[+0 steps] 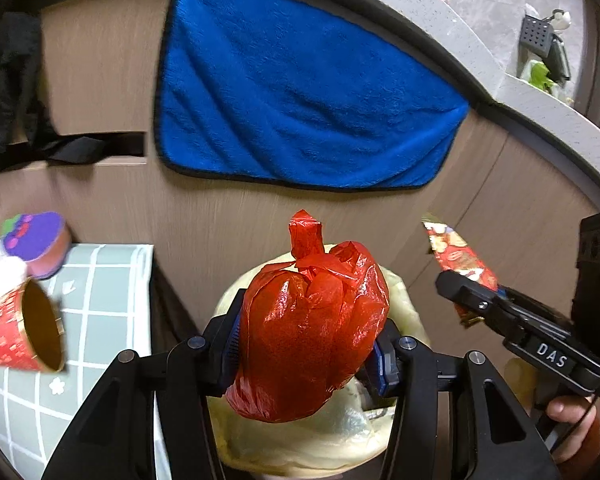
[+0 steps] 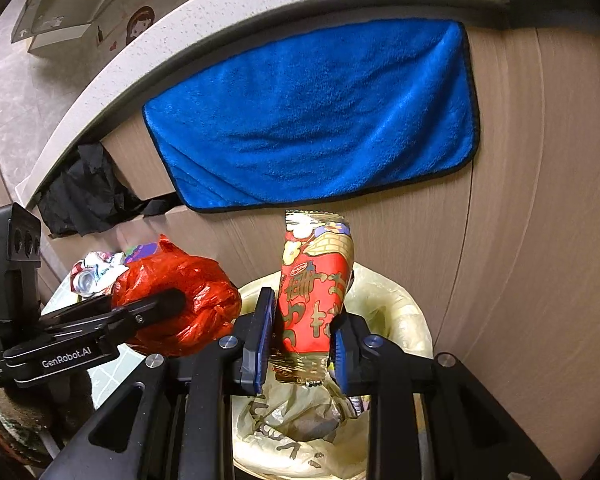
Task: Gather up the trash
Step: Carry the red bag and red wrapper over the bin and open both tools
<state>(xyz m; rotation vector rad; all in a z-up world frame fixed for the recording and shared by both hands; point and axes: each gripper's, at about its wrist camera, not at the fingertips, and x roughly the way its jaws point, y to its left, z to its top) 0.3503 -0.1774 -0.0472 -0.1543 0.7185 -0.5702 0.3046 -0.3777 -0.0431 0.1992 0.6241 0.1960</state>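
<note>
Trash in both grippers, poised over the lined bin. Red plastic bag, knotted at the top, clamped between the pads of the left gripper, bulging past them above and below, knot pointing away from the wrist. Snack wrapper between the pads of the right gripper, long axis upright, running straight out along the fingers; left pad seemingly clear of the foil, so a loosening hold rather than a firm pinch, by the look of it. Directly beneath and just ahead of both sets of fingertips: the bin's pale liner with crumpled packaging already inside. Both loads about equally near the mouth, wrapper more squarely above it. Next step, likely: a plain release, straight down. Off to the left gripper's left: a checked table with a red paper cup on its side. Farther ahead: a blue towel hanging on the cabinet front.
</note>
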